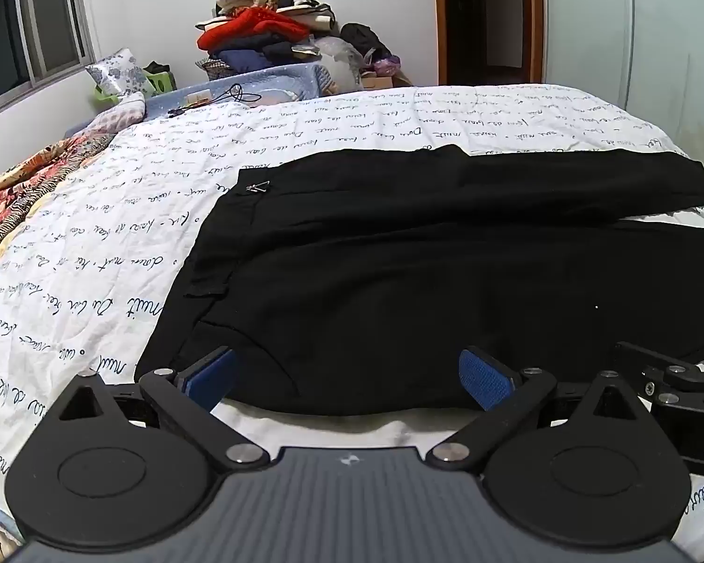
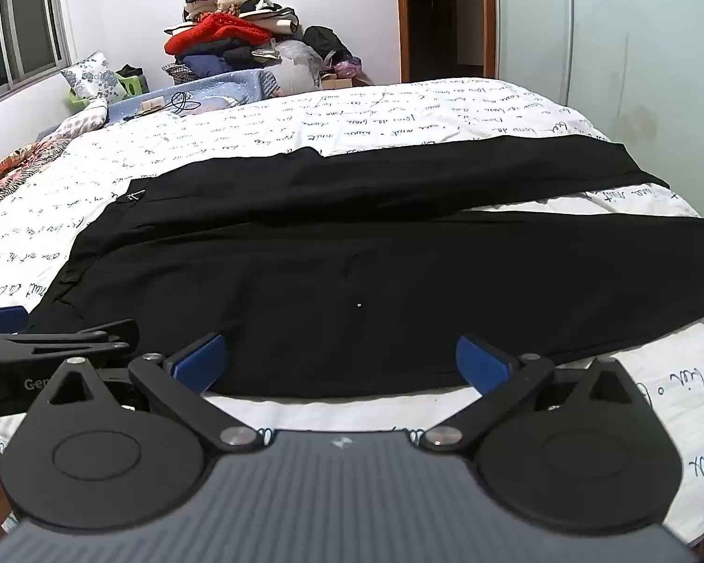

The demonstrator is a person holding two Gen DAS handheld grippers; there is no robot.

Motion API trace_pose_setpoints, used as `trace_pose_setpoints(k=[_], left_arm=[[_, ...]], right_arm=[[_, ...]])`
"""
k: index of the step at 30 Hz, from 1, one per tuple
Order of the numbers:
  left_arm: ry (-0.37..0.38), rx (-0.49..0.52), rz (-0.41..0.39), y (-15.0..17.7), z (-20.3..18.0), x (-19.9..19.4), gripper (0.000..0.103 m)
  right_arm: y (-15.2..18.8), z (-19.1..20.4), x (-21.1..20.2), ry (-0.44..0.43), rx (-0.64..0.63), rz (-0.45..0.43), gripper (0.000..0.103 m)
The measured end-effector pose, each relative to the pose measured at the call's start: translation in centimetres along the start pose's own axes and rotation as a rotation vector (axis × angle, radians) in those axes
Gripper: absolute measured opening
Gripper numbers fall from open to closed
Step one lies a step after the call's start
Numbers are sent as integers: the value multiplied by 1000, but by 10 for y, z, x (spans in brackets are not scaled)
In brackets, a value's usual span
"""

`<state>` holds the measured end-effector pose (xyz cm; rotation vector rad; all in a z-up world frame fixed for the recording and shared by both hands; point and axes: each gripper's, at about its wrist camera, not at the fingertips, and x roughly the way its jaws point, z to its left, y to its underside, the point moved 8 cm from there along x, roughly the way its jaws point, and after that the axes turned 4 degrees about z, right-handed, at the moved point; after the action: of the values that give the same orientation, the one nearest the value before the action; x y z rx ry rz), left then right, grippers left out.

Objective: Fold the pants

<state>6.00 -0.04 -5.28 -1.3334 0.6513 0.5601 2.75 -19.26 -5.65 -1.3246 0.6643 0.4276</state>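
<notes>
Black pants (image 1: 399, 281) lie flat on the bed, waistband at the left, both legs running right and splitting into a V. In the right wrist view the same pants (image 2: 328, 281) fill the middle. My left gripper (image 1: 347, 377) hovers open over the near hem by the waist end, blue pads wide apart and nothing between them. My right gripper (image 2: 340, 363) is open too, above the near edge of the closer leg. Each gripper shows at the other view's edge: the right gripper (image 1: 671, 375), the left gripper (image 2: 47, 338).
A white bedsheet (image 1: 117, 258) printed with handwriting covers the bed. A pile of clothes (image 1: 267, 23) stands at the far side, with a floral pillow (image 1: 115, 72) and patterned blanket (image 1: 33, 178) at left. A doorway (image 1: 488, 14) and white wardrobe (image 1: 657, 23) are behind.
</notes>
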Motion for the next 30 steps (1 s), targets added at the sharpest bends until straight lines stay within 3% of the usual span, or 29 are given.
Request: trace_pose_setpoints(k=[15,23,30], left_arm=[[7,-4,4,5,1,2,102],[53,-47,-51,8,12,-6,102],[9,-39,-109,3,14,-14,102]], right_arm=[[4,1,8,-11,-7,27,103],[4,0,6,-7,3,15,103],[3,0,2,-4,-5,-1,103]])
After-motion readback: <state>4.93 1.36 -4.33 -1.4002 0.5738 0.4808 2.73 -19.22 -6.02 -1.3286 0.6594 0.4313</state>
